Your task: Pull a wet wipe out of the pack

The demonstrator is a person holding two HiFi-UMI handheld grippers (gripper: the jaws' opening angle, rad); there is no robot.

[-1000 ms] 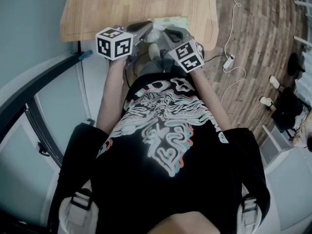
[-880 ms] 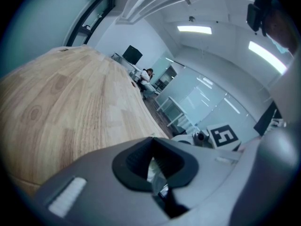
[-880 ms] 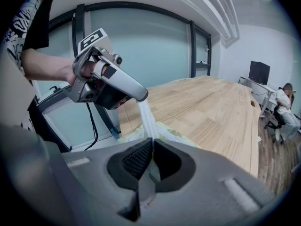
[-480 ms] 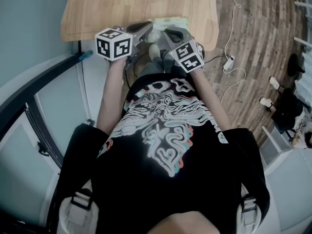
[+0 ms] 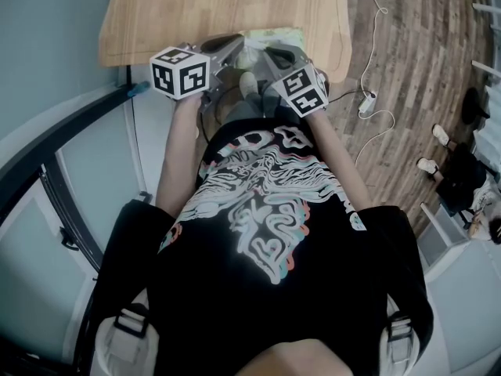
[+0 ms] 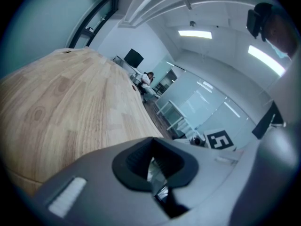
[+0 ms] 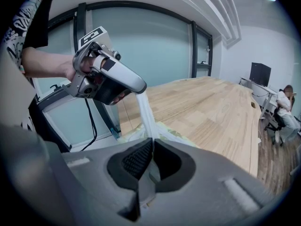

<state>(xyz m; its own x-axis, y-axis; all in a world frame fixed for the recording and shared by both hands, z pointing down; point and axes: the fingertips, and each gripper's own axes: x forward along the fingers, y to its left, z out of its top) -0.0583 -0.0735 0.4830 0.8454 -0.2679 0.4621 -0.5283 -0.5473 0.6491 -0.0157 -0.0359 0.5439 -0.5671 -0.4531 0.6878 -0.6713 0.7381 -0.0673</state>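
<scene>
Item: 1 pack [image 5: 274, 34] of wet wipes, pale green and white, lying at the near edge of a light wooden tabletop [image 5: 203, 6], between the 2 grippers. Left gripper [image 7: 139, 88]: held in the person's left hand [image 7: 86, 66], raised above and to the left of the pack, nose tilted down toward it, bare forearm reaching in from the left; jaws pressed together on the top end of 1 white wet wipe [image 7: 146, 111], which runs as a narrow, taut strip down to the pack. Right gripper [image 7: 151, 147]: held low and level at the pack's near side, pointing across the tabletop toward the far end; jaws closed tight on the pack's near edge, at the foot of the strip. From the head view, both forearms extend forward from the torso, and the 2 marker cubes, left [image 5: 182, 70] and right [image 5: 301, 89], sit near each other just short of the tabletop's near edge.
</scene>
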